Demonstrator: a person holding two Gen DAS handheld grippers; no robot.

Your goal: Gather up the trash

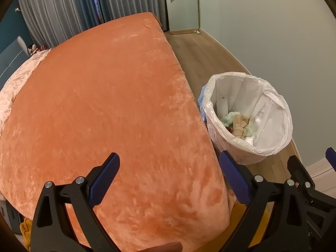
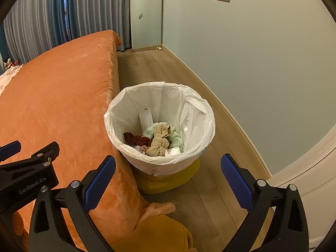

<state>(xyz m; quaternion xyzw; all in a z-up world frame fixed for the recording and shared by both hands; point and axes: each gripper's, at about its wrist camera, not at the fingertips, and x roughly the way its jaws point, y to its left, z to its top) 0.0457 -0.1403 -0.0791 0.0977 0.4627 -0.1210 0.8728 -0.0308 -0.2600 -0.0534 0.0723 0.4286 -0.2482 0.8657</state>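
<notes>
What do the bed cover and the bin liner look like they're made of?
Bed cover: looks like plush orange fleece or velvet, with a crushed nap that shifts from light to dark. Bin liner: thin translucent white plastic film, crinkled and glossy at the rim.

An orange plush bedspread point(image 1: 109, 105) fills the left, grey-blue curtains point(image 1: 63, 10) hang far behind, and wood flooring point(image 2: 168, 69) runs right.

An orange plush blanket point(image 1: 109, 109) covers the bed point(image 2: 114, 96), ahead of the left fingers. The lined trash bin point(image 2: 159, 163) stands on the wood floor point(image 2: 159, 67), between the right fingers.
</notes>
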